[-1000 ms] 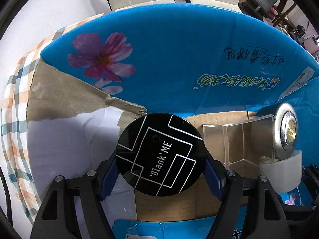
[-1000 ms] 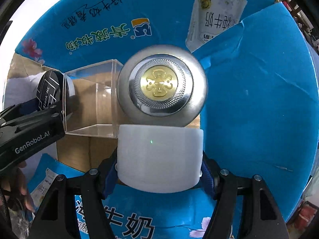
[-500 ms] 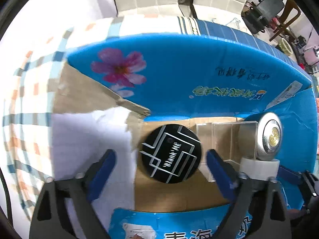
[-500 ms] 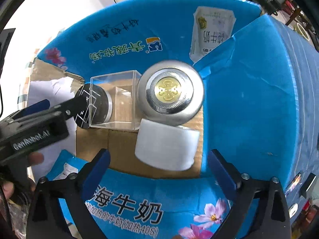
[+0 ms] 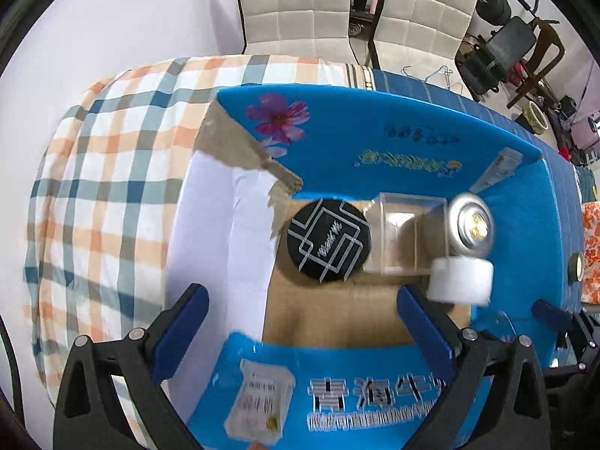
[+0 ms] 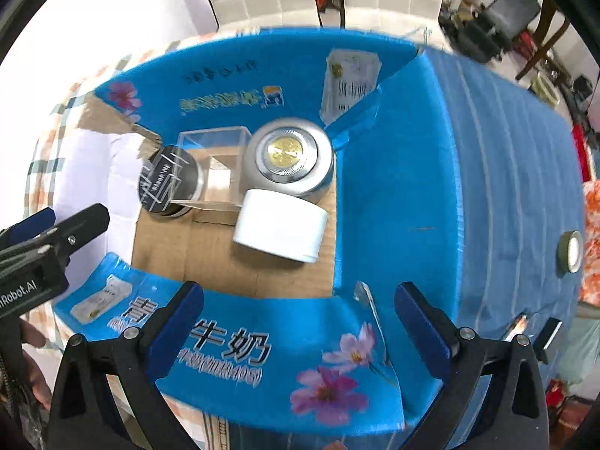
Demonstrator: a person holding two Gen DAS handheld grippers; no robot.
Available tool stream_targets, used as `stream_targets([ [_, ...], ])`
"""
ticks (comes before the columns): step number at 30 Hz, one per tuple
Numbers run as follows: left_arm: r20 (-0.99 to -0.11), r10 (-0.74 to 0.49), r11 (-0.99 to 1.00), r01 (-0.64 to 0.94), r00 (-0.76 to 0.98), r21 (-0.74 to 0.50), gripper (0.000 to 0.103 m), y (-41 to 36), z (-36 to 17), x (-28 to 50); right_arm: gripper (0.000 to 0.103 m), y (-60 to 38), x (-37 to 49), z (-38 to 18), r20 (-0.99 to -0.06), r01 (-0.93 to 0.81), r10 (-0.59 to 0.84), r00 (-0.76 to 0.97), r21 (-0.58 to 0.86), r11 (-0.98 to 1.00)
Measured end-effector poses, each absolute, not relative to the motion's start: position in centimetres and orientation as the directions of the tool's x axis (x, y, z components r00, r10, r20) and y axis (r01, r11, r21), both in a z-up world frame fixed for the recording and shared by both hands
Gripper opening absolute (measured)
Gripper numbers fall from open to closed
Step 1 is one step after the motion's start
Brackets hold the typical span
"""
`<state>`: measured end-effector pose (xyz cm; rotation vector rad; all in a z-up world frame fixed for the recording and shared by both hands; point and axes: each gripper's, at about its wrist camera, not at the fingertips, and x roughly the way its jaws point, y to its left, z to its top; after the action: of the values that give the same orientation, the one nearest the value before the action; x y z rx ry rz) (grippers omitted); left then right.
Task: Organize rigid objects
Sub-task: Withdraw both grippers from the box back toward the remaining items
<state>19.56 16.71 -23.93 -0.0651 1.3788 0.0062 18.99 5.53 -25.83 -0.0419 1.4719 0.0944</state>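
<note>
An open blue cardboard box [image 5: 393, 138] [image 6: 393, 187] holds a black round tin [image 5: 329, 240] [image 6: 167, 179] with white lines, a clear plastic cube [image 5: 407, 234] [image 6: 212, 167], a silver round tin [image 5: 470, 225] [image 6: 288, 159] with a gold centre, and a white cylinder [image 5: 461, 280] [image 6: 279, 229]. My left gripper [image 5: 300, 320] is open and empty, above the box's near edge. My right gripper [image 6: 300, 317] is open and empty, above the box's near flap.
The box sits on a checked cloth [image 5: 108, 172] and a blue cloth [image 6: 517, 172]. A roll of tape [image 6: 570, 251] [image 5: 575, 267] lies on the blue cloth at the right. White chairs [image 5: 300, 3] stand behind the table. My left gripper's body [image 6: 41, 255] shows at the left.
Both grippers opened, letting go of the black tin and the white cylinder, and pulled back up out of the box. The tin and cylinder now rest on the box floor.
</note>
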Motion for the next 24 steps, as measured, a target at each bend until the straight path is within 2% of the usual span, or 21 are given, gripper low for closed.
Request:
stream_targets([
  [16, -0.921, 0.024, 0.995, -0.102, 0.388, -0.018, 0.103, 16.0, -13.3, 12.8, 0.103, 5.5, 12.9, -12.9, -0.952, -0.123, 0.102, 0.288, 0.069, 0.99],
  [24, -0.896, 0.027, 0.996, -0.087, 0.443, -0.013, 0.103, 14.3, -8.7, 10.2, 0.103, 3.4, 10.3, -9.1, -0.935, -0.143, 0.159, 0.316, 0.119, 0.983],
])
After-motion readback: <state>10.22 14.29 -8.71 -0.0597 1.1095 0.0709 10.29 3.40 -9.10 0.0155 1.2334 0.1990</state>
